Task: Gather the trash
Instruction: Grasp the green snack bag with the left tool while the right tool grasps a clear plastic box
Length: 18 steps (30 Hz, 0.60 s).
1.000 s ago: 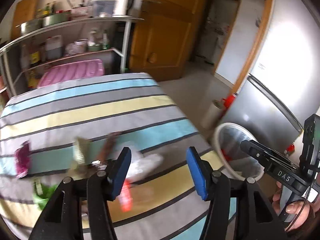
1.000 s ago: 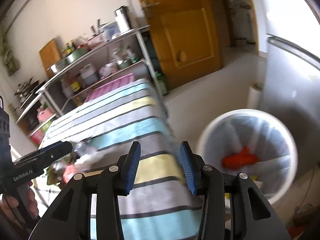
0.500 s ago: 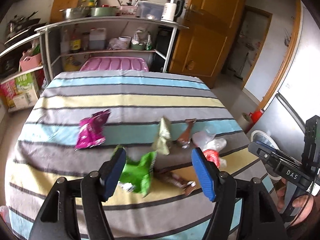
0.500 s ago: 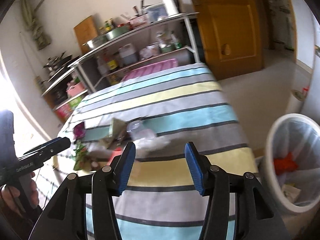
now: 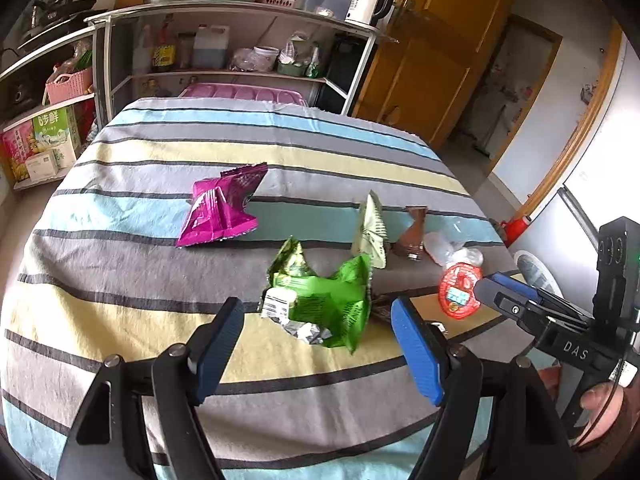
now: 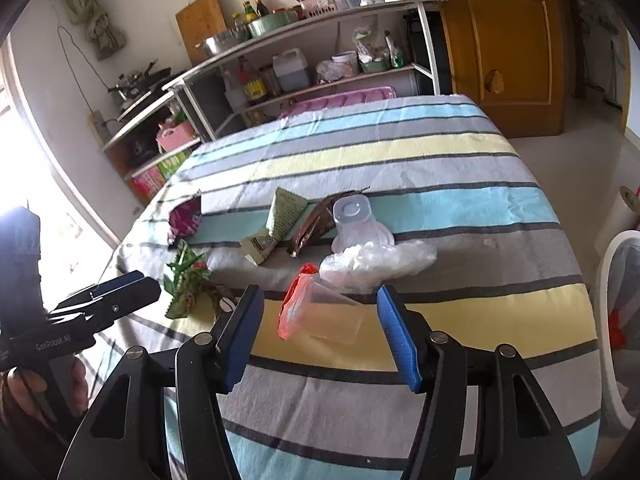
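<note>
Both grippers have just been opening, nothing held: my left gripper point(image 5: 316, 344) frames the green wrapper point(image 5: 324, 300), my right gripper point(image 6: 320, 332) the red-lidded cup point(image 6: 316, 312) just right of it, so each grabs one; bin point(image 6: 616, 320) far right.

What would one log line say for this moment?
left gripper: open, empty, facing green wrapper | right gripper: open, empty, facing red-lidded cup | table: trash remains
</note>
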Available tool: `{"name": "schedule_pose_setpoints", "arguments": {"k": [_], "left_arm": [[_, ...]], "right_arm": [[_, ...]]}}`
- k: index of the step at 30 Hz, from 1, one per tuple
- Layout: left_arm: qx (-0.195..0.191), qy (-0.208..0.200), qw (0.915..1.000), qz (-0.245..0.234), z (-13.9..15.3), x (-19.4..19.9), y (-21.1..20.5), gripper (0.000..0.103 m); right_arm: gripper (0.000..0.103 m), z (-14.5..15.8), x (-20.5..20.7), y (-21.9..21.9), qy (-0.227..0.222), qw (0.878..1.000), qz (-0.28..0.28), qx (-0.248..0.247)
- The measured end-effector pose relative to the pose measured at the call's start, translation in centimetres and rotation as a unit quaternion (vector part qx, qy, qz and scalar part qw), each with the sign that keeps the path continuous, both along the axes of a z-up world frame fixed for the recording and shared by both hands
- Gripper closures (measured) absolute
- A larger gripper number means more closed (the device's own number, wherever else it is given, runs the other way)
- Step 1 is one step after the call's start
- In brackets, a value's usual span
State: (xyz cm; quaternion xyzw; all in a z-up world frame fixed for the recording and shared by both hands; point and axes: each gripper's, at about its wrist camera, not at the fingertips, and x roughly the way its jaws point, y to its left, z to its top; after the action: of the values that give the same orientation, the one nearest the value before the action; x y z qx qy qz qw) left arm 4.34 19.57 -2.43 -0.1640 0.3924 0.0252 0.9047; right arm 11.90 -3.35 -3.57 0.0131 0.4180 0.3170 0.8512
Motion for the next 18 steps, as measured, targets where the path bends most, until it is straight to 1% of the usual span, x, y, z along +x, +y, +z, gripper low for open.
{"name": "schedule_pose_setpoints", "arguments": {"k": [3,5,7,9,12,14,17,18], "left_arm": [[-0.002,0.006,1.0000,-0.004,-0.4,0.6,0.2,0.025],[0.003,0.011,0.9999,0.003,-0.6,1.1,0.4,0.025],[0.008,0.010,0.9999,-0.001,-0.8,1.5,0.3,0.025],[0.008,0.018,0.9998,-0.005,-1.1,2.1,0.3,0.025],[0.016,0.030,0.9994,-0.008,-1.6,2.8,0.2,0.025],[0.019,0.030,0.9993,-0.010,-1.8,2.9,0.0,0.025],[0.011,0.028,0.9995,-0.009,-1.9,3.0,0.0,0.025],[0.013,0.027,0.9995,-0.010,-1.9,3.0,0.0,0.027]], "right_arm": [[0.043,-0.2,0.0,0.6,-0.001,1.000,0.001,-0.015],[0.043,-0.4,0.2,0.9,0.000,1.000,-0.002,-0.025],[0.043,-0.6,0.6,1.0,0.001,0.999,-0.004,-0.033],[0.043,-0.8,0.7,1.2,0.005,0.999,-0.004,-0.039],[0.043,-0.9,0.8,1.2,0.004,0.999,-0.006,-0.045],[0.043,-1.0,1.0,1.2,0.006,0.999,-0.008,-0.050],[0.043,-1.2,1.2,1.2,0.010,0.999,-0.011,-0.048],[0.043,-1.2,1.2,1.1,0.011,0.999,-0.011,-0.046]]}}
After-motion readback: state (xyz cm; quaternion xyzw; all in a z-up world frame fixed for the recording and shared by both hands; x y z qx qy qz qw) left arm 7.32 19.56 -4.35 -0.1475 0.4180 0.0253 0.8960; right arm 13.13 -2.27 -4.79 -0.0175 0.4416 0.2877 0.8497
